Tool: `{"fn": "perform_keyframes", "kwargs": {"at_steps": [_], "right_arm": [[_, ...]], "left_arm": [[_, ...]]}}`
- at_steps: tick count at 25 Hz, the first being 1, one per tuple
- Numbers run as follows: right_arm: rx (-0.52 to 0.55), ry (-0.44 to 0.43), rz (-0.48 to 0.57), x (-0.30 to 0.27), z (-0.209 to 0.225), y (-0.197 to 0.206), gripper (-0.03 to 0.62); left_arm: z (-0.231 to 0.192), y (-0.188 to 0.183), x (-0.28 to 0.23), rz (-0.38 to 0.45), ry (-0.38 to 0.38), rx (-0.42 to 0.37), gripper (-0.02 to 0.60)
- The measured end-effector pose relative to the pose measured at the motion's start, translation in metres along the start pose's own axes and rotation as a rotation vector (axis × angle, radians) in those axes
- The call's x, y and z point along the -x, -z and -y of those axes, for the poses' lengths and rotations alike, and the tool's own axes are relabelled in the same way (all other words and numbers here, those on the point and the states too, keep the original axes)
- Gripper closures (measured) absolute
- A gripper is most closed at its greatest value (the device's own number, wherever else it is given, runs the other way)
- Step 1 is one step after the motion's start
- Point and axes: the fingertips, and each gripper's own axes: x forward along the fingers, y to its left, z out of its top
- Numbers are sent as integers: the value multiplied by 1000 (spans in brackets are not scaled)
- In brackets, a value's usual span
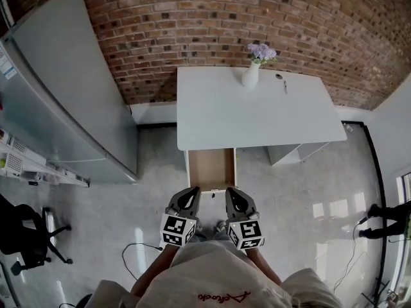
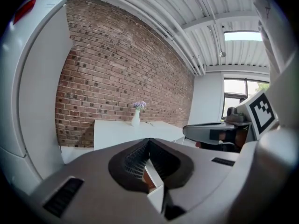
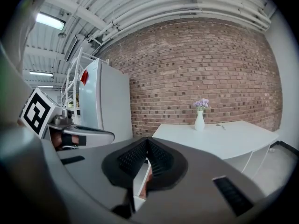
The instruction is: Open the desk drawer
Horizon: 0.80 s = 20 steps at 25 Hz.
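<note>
The person's light shirt (image 1: 212, 278) fills the nearest ground. Just beyond it the left gripper (image 1: 192, 193) and the right gripper (image 1: 232, 193) are held side by side. Each gripper's jaws are clenched tip to tip with nothing between them. Their tips lie near the front edge of the drawer (image 1: 211, 167); contact cannot be confirmed. The drawer stands pulled out from the left part of the desk's near side, with white sides and a bare wood-coloured bottom. The desk (image 1: 257, 117) is white with a flat top. At its far edge stands a white vase (image 1: 250, 76) of purple flowers (image 1: 262, 52), with a small dark item (image 1: 282, 82) near it, too small to identify. The floor (image 1: 302, 204) is pale grey and glossy. A tall grey fridge (image 1: 70, 88) stands to the left and a black office chair (image 1: 26, 233) at lower left. A brick wall (image 1: 225, 24) closes the room behind the desk.
</note>
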Motion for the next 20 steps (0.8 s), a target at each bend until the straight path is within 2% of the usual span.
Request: {"fn": "perform_keyframes", "kwargs": {"at_steps": [10,20], "right_arm": [[25,-73,14,33,-10,1,577],[11,-103,31,111,3,31,577]], "left_arm": [[22,6,30,25,-86,19,569],[96,28,61,32,-150,2,569]]}}
